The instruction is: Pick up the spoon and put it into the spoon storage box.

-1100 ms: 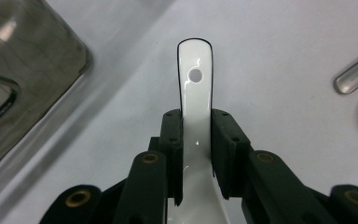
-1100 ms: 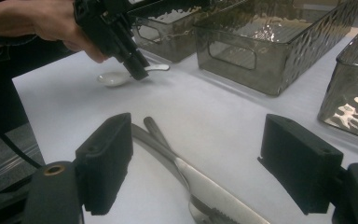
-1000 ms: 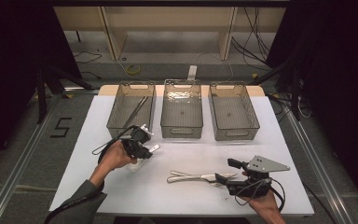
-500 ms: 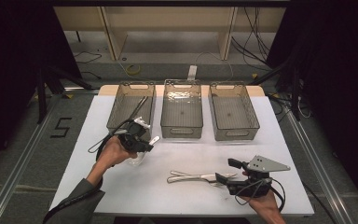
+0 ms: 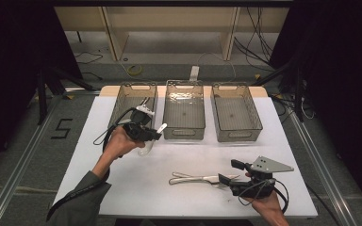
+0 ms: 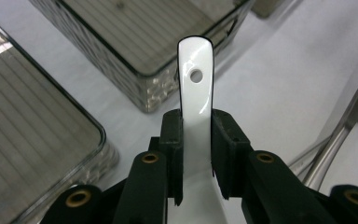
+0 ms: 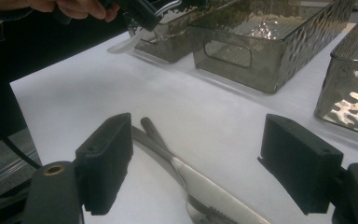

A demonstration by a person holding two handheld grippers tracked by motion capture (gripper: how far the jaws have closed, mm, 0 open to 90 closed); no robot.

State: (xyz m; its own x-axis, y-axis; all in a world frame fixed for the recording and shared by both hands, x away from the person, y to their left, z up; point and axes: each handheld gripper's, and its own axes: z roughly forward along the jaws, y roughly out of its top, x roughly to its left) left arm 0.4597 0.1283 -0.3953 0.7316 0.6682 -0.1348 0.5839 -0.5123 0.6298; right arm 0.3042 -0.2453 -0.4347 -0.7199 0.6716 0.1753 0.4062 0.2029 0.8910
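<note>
Counter: white and wide; it carried three clear smoked bins in a row at its far side, and loose cutlery near you.
Risk, bin rim: your white spoon hung just beside the left bin, and I judged its handle could catch the rim and twist out of the grip.
Risk, slip: the spoon looked glossy and was pinched low on its handle, so a tilt could let it slide.
Left bin: held what looked like dark thin utensils; I could not tell which.
Middle bin: looked empty.
Right bin: looked empty.
Left claw: closed narrow on the spoon, held above the counter.
Right claw: jaws wide apart, holding nothing, over a metal knife and a second steel piece lying by it.
</note>
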